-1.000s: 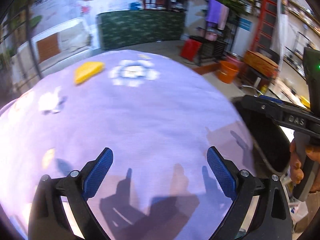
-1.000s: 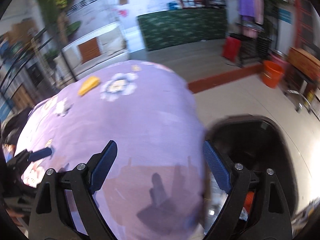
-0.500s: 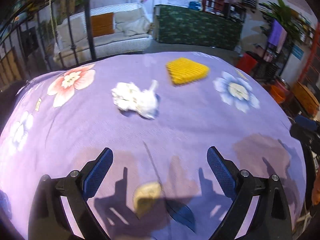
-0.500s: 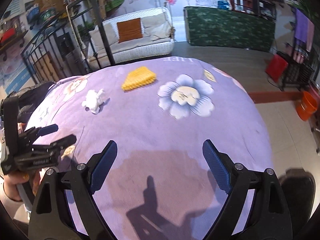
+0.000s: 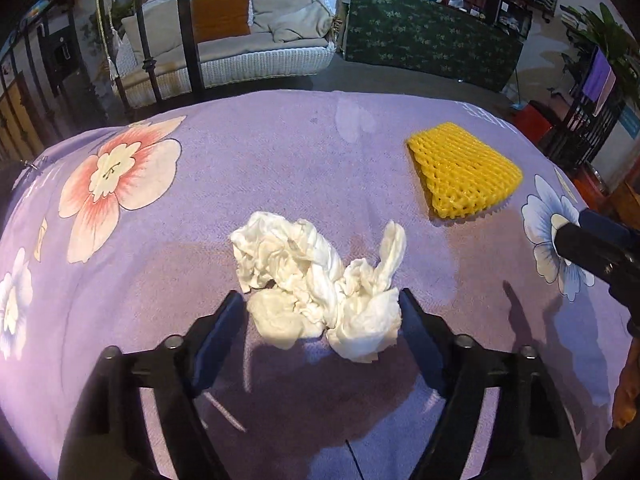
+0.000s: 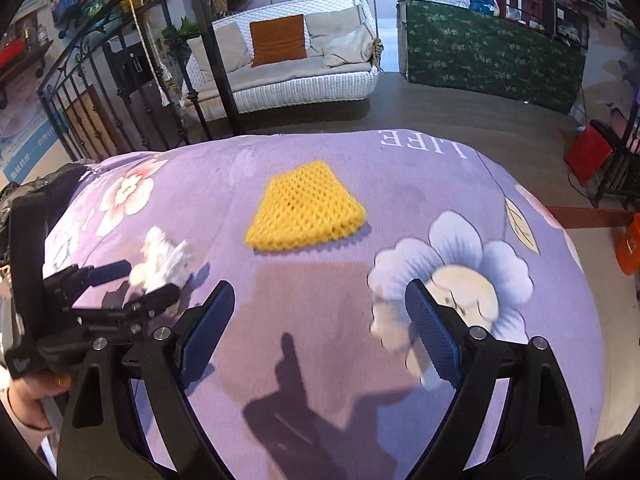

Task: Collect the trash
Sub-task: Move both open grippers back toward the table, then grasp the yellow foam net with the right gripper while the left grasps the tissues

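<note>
A crumpled white tissue [image 5: 316, 280] lies on the purple flowered tablecloth [image 5: 260, 152]. My left gripper [image 5: 320, 316] is open, its fingers on either side of the tissue's near end. The tissue also shows in the right wrist view [image 6: 162, 260], between the left gripper's fingers [image 6: 108, 272]. A yellow foam fruit net [image 5: 460, 168] lies further right; it shows ahead of my right gripper in the right wrist view [image 6: 306, 212]. My right gripper [image 6: 320, 312] is open and empty above the cloth.
The tablecloth [image 6: 400, 168] covers a rounded table. A white wicker swing sofa [image 5: 240, 52] and black iron railing [image 6: 100, 92] stand beyond the far edge. A green-covered counter [image 6: 492, 56] is at the back right; a red box [image 6: 586, 152] sits on the floor.
Both grippers swung left from the bin side onto the table. My left gripper moved forward until its open fingers flank the tissue. My right gripper faces the yellow net closer.
</note>
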The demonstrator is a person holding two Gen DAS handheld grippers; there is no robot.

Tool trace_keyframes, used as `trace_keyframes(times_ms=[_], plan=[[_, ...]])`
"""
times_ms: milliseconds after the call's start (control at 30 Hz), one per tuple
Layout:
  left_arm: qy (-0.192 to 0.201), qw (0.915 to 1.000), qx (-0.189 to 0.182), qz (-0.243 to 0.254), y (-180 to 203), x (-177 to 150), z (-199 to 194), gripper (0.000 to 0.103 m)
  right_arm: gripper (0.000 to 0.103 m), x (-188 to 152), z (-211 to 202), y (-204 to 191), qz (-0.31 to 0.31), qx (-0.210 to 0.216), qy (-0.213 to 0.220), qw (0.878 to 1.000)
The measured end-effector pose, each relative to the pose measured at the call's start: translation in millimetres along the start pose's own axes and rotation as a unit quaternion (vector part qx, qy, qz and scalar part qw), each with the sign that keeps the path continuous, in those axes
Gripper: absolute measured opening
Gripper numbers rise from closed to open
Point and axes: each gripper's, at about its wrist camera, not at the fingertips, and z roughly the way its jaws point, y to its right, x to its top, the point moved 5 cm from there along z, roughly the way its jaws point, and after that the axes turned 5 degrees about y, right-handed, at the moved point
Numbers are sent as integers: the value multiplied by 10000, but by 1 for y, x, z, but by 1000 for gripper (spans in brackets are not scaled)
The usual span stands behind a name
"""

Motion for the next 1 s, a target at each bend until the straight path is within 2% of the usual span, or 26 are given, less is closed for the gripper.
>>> trace_keyframes(times_ms=[67, 100, 200, 267, 367, 433, 500, 533, 733, 1000], plan=[[-14, 10000, 63, 15, -1, 0, 3, 47, 86, 7, 13, 0, 34, -21, -58, 10000], [45, 9999, 93, 45, -1, 0, 1, 42, 86, 12, 21, -1, 29, -71, -80, 9999], [172, 9998, 80, 95, 0, 3, -7, 35, 85, 21, 38, -3, 26, -178, -119, 9998], [242, 9996, 86, 151, 2, 3, -14, 34, 79, 26, 50, -5, 105, -146, -169, 9997], [342, 9993, 38, 176, 5, 1, -25, 34, 60, 27, 68, -11, -24, -315, -381, 9988], [370, 9992, -37, 140, 6, 0, -31, 34, 39, 24, 74, -13, -50, -365, -480, 9982], [409, 9990, -81, 154, 10, -4, -39, 34, 25, 23, 69, -17, -46, -291, -391, 9988], [448, 9988, -97, 171, 11, -6, -44, 34, 22, 23, 62, -19, -108, -307, -311, 9990], [591, 9976, -318, 179, 26, -21, -73, 34, 20, 6, 11, -28, -279, -110, -7, 9995], [807, 9941, -599, 410, 63, -46, -115, 34, 20, -27, -72, -17, -310, -4, 370, 9988]])
